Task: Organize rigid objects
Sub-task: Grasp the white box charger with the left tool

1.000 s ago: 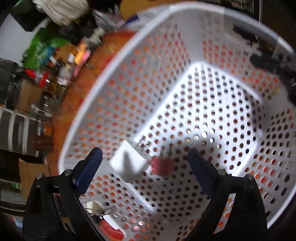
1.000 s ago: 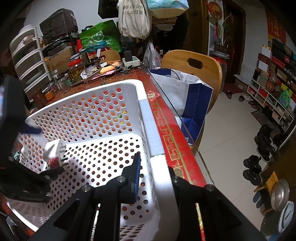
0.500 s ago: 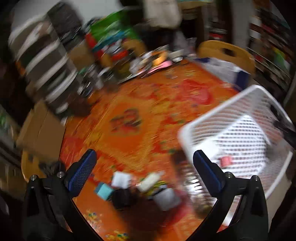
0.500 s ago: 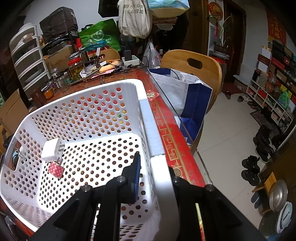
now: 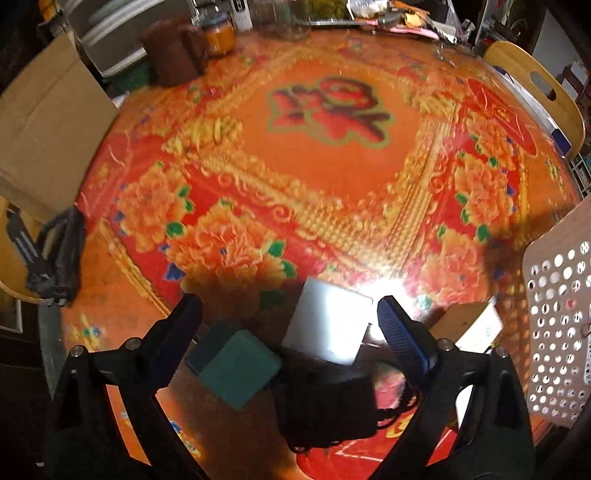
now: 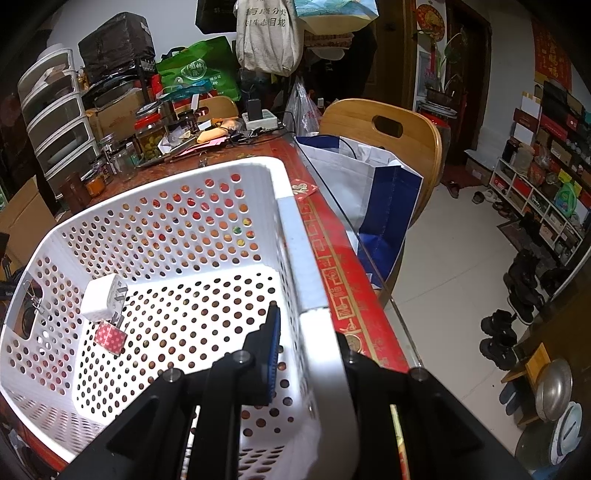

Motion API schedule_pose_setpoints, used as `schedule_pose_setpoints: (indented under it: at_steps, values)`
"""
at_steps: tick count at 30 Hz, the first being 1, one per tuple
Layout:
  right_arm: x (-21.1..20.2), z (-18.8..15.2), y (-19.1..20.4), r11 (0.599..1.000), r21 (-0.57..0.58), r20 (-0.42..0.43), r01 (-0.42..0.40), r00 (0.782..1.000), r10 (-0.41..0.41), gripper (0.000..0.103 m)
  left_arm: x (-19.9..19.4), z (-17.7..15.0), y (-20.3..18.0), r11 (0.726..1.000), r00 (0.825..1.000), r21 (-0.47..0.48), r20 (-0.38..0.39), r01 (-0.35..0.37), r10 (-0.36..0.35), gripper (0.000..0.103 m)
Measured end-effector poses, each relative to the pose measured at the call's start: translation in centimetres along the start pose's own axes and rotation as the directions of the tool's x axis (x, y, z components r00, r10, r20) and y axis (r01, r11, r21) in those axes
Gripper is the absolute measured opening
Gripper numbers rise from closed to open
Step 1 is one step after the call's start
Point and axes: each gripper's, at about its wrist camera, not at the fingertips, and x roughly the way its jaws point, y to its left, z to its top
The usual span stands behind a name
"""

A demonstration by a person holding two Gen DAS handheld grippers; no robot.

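My left gripper point(image 5: 288, 314) is open and empty above a cluster on the red floral table: a white box point(image 5: 327, 326), a green block point(image 5: 238, 369) and a black object with cords point(image 5: 325, 406). A tan box point(image 5: 476, 325) lies beside the white perforated basket point(image 5: 557, 325). My right gripper point(image 6: 308, 325) is shut on the basket's right rim point(image 6: 295, 254). Inside the basket lie a white plug charger point(image 6: 101, 299) and a small red dotted item point(image 6: 110, 338).
A cardboard box point(image 5: 48, 122) stands at the table's left edge, a black strap bundle point(image 5: 61, 258) below it. Jars point(image 5: 221, 35) and clutter line the far edge. A wooden chair point(image 6: 388, 147) with a white and blue bag point(image 6: 373, 192) stands right of the table.
My left gripper has left the basket, swung left and come down over the cluster of loose items. The charger and the red item stay in the basket. The right gripper has not moved.
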Motion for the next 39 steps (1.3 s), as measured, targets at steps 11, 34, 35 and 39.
schedule_pose_setpoints:
  at_steps: [11,34,35,39]
  values:
    - [0.1,0.2,0.0,1.0,-0.001,-0.005,0.012,1.0,-0.012,0.015,1.6,-0.3,-0.8,0.995,0.995,-0.024,-0.024,0.096,-0.096,0.057]
    - [0.1,0.1,0.0,1.0,-0.006,-0.007,0.008,1.0,-0.008,0.015,-6.2,0.3,-2.1,0.987,0.956,-0.048,0.243,-0.156,0.163,0.04]
    - [0.2,0.1,0.1,1.0,-0.007,-0.007,0.007,1.0,-0.007,0.015,-6.9,0.3,-2.3,0.985,0.951,-0.044,0.256,-0.169,0.175,0.04]
    - [0.2,0.1,0.1,1.0,-0.009,-0.007,0.007,1.0,-0.007,0.015,-10.2,0.0,-4.9,0.974,0.923,0.017,0.324,-0.224,0.206,0.04]
